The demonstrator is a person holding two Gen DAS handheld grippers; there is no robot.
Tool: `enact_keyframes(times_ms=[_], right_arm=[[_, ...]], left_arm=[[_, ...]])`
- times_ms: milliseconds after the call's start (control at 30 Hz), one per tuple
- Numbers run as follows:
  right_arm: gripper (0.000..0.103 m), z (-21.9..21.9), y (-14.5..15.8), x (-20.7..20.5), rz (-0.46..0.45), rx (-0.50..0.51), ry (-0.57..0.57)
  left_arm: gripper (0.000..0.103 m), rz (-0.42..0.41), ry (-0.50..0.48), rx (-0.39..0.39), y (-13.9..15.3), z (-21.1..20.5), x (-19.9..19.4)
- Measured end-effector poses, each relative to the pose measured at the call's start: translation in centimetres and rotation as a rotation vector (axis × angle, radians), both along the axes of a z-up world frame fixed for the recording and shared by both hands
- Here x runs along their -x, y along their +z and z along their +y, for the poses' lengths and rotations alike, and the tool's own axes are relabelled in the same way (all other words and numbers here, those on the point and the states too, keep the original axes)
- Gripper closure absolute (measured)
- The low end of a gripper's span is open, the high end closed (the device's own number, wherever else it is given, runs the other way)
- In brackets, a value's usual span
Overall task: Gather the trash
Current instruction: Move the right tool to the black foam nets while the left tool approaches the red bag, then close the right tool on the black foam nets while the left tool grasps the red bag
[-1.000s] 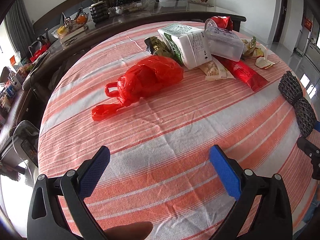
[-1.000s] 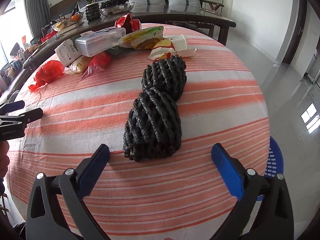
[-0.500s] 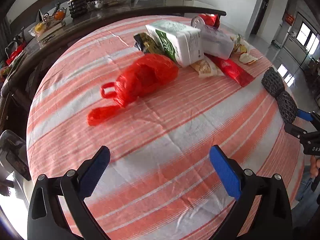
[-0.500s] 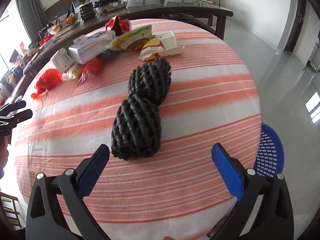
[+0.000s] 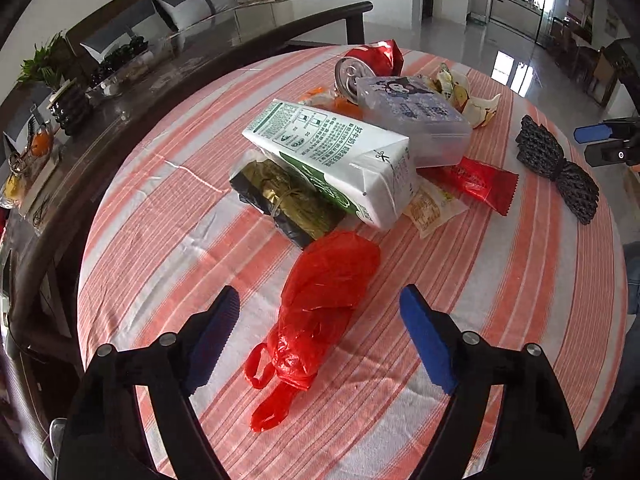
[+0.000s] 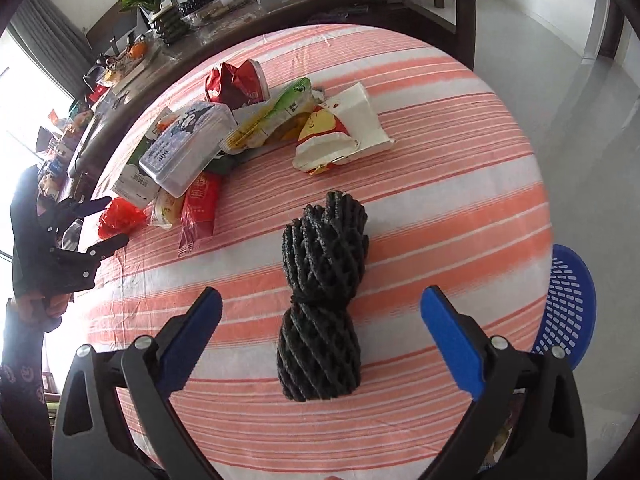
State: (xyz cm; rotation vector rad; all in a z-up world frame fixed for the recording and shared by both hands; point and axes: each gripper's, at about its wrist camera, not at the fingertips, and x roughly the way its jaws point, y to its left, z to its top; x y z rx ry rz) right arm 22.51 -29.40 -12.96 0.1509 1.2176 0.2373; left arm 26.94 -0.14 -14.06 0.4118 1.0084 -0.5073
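Left gripper point(image 5: 319, 334): matte black frame, two forked arms, each ending in a blue pad point(image 5: 426, 338) with a ribbed inner face. A round silver screw point(image 5: 467, 336) sits just behind each pad, another further back on the outer arm.

Right gripper point(image 6: 320, 338): same build, black arms, blue pads point(image 6: 450, 340), silver screws point(image 6: 497, 342) behind them. A small white mark shows on its black body in the left wrist view.

Person: dark sleeve point(image 6: 24, 216) behind the left gripper; dark patterned garment point(image 6: 20, 376) below.
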Motion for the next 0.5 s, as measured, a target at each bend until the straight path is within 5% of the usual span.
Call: enact_keyframes(times_ms=[33,100,167,500], right_arm=[[0.015,0.3,-0.5,-0.2,0.013,0.016,0.015],[0.050,0.7,-1.4,-0.5,0.035,0.032,0.032],[0.065,0.3,-1.1,0.0,0.016,0.021,0.012],[0.066,-5.5,3.2,5.4,-0.153,-0.080,-0.035]], left_arm=[[0.027,0.004,-0.001,-0.004,-0.2,-0.1,-0.1],[0.042,0.021,-0.001,-0.005,-0.6,0.0,-0.1],[0.062,0.037,0.010,-0.003,-0.9,0.3,-0.1],[0.067,0.000,0.070,0.161,3.1,2.8,5.3]])
